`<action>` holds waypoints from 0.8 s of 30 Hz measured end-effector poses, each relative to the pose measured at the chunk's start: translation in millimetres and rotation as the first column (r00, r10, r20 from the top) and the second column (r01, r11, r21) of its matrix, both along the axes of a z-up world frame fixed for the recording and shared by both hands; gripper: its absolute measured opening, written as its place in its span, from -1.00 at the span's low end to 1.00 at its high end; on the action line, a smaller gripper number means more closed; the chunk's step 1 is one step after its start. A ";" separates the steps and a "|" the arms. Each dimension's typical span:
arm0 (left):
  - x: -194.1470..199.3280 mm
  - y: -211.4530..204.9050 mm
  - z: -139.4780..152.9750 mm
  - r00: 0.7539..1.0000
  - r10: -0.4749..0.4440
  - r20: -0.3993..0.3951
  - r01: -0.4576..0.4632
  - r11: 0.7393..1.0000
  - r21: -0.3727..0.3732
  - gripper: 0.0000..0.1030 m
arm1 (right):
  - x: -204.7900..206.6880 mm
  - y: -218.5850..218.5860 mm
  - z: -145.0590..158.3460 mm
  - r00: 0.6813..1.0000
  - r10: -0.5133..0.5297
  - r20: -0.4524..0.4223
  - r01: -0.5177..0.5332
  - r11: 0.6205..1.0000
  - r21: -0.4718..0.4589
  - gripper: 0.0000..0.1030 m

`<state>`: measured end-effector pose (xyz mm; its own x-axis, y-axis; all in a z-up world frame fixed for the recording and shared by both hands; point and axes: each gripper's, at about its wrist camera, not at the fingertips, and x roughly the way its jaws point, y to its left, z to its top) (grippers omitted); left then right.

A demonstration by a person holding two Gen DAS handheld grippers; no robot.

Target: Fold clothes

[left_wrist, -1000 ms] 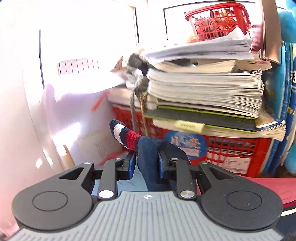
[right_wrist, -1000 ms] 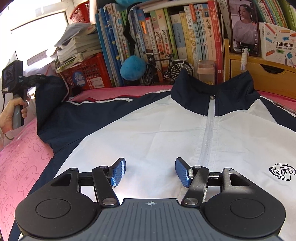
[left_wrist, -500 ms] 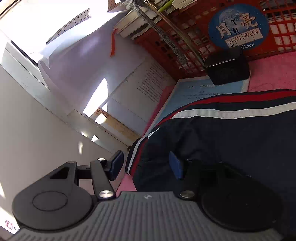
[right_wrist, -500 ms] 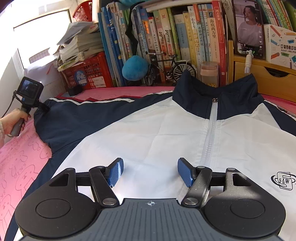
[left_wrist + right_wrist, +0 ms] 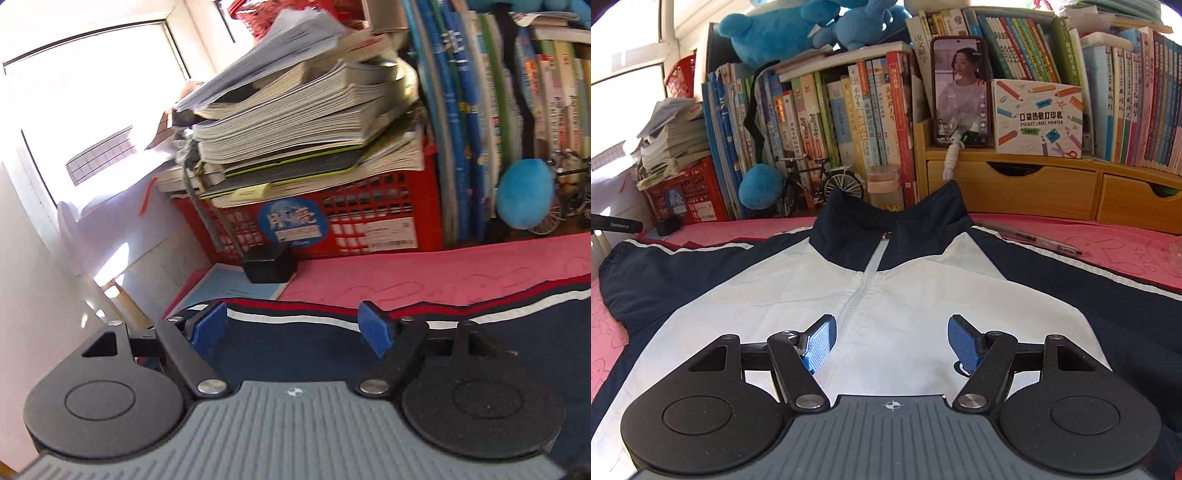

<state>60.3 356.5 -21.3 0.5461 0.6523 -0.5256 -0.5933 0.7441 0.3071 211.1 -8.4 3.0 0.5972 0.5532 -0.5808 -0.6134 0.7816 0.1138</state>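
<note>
1. Surface: a pink mat [image 5: 1108,254] covers the table. It runs back to a wall of upright books [image 5: 831,110], and a bright window [image 5: 92,92] lies to your left.
2. Task item: the jacket [image 5: 886,295] lies flat on the mat, front up and zipped. Its body is white, its collar and sleeves navy, and the collar points toward the books.
3. Left sleeve: the sleeve [image 5: 480,332] stretches across the mat, with its red and white stripes along the far edge.
4. Your left gripper [image 5: 291,328] is spread wide. It sits over the navy sleeve just short of the stripes and pinches nothing.
5. Your right gripper [image 5: 888,341] is also spread, with nothing between its blue pads. It hangs over the white chest, just right of the zipper [image 5: 864,280].
6. Containers: a red crate [image 5: 332,229] stands at the back left. It carries a tilted stack of papers and workbooks [image 5: 295,110] on top; its contents cannot be made out.
7. A small black box [image 5: 267,264] sits on the mat touching the crate's front.
8. Right rear: a wooden drawer unit [image 5: 1034,184] carries a propped phone [image 5: 960,92] and a label printer box [image 5: 1038,118].
9. Loose items: a blue plush toy [image 5: 759,188] and a model bicycle [image 5: 820,184] stand before the books, and a pen [image 5: 1034,240] lies on the mat right of the collar.
</note>
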 end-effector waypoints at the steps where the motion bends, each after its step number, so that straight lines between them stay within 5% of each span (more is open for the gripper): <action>1: 4.5 -18.7 -2.1 0.996 -0.086 0.012 0.087 0.995 -0.044 0.54 | 5.8 2.8 -2.0 1.000 -0.008 0.000 0.008 1.000 -0.012 0.22; 4: 22.5 -72.3 -16.2 0.951 -0.307 0.037 0.308 0.935 -0.174 0.56 | 20.0 20.0 -8.0 1.000 0.007 0.008 -0.007 0.999 -0.039 0.00; 7: 48.4 -115.5 -40.6 0.900 -0.436 0.011 0.425 0.871 -0.246 0.56 | 38.5 40.1 -17.4 1.000 0.002 0.027 0.002 0.993 -0.114 -0.18; 10: 78.3 -132.2 -61.6 0.900 -0.432 -0.055 0.412 0.886 -0.214 0.61 | 68.2 46.6 -30.0 0.996 -0.078 0.041 0.083 0.982 -0.167 -0.32; 12: 94.8 -122.3 -63.0 0.917 -0.397 -0.026 0.381 0.895 -0.230 0.66 | 91.7 41.2 -33.7 0.986 -0.154 0.055 0.162 0.972 -0.172 -0.32; 16: 125.2 -91.6 -64.8 0.956 -0.293 -0.020 0.283 0.937 -0.207 0.82 | 121.9 35.6 -37.9 0.980 -0.186 0.076 0.196 0.965 -0.176 -1.00; 18: 136.7 -81.6 -66.8 0.970 -0.240 -0.029 0.232 0.958 -0.167 1.00 | 128.4 39.2 -41.8 0.973 -0.187 0.137 0.213 0.955 -0.205 -1.00; 21: 151.9 -67.5 -66.5 0.986 -0.161 -0.034 0.154 0.975 -0.160 1.00 | 152.5 43.4 -43.9 0.948 -0.280 0.150 0.311 0.914 -0.259 -0.88; 24: 147.7 -69.4 -55.8 0.989 -0.142 -0.042 0.134 0.978 -0.163 0.85 | 148.5 26.7 -29.6 0.957 -0.284 0.049 0.289 0.938 -0.192 -0.68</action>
<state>208.0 287.1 -77.0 0.5938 0.4782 -0.6472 -0.4674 0.8596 0.2064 359.6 18.3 -26.6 0.7266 0.2343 -0.6459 -0.3608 0.9301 -0.0684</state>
